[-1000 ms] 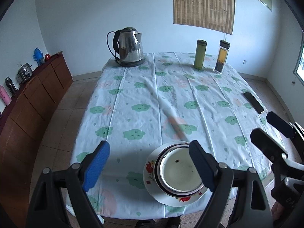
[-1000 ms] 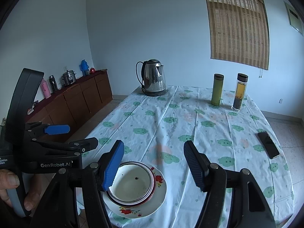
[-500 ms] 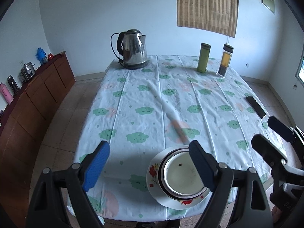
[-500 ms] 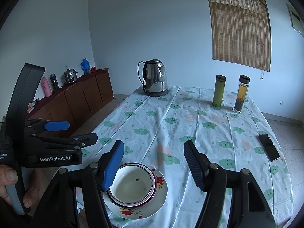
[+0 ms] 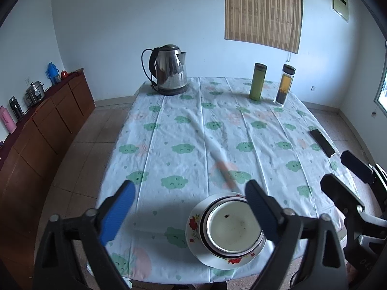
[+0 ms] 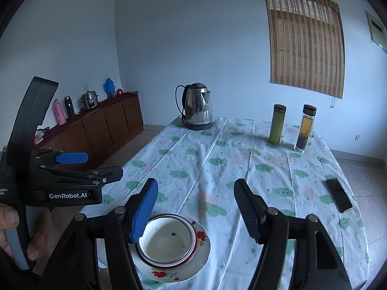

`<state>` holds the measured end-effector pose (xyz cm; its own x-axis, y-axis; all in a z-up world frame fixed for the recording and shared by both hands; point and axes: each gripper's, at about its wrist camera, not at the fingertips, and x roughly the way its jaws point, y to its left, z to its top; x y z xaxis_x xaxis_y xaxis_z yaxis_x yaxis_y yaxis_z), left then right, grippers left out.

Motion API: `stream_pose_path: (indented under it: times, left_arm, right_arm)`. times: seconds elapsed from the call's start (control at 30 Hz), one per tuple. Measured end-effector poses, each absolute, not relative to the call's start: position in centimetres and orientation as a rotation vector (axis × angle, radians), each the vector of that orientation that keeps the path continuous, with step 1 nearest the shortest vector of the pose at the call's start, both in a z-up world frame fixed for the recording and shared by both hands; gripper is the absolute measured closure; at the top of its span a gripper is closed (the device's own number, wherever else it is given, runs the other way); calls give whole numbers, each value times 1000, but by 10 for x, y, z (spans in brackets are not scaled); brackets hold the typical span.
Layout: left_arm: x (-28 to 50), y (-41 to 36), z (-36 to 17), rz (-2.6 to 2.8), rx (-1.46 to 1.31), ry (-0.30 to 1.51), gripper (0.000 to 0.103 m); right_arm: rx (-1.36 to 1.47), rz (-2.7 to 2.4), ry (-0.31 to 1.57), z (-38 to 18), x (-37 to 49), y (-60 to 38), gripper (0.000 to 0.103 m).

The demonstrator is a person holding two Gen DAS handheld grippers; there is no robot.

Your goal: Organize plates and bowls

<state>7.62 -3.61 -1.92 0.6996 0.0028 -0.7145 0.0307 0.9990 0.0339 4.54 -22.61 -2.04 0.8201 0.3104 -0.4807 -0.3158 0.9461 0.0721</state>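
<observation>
Steel kettle [image 5: 169,68], bottles [image 5: 258,81] beyond bowl [image 5: 233,229]

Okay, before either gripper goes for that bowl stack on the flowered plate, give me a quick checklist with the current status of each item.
1. Left gripper empty, jaws just opened wider: ok.
2. Right gripper empty, jaws apart: ok.
3. Bowls nested and level on the flowered plate: ok.
4. Plate fully on the table: ok, though close to the near edge.
5. Kettle, two bottles and phone well away from the stack: ok.
6. Number of bowls in the stack: cannot tell.
</observation>
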Motion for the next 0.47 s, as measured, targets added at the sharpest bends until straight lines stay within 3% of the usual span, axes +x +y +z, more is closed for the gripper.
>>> stream_pose_path:
  times: [0.47]
  left_arm:
    - [76,-39,-18,-8,70,765,2]
  right_arm:
    - [-9,333,506,-21,46,-226,36]
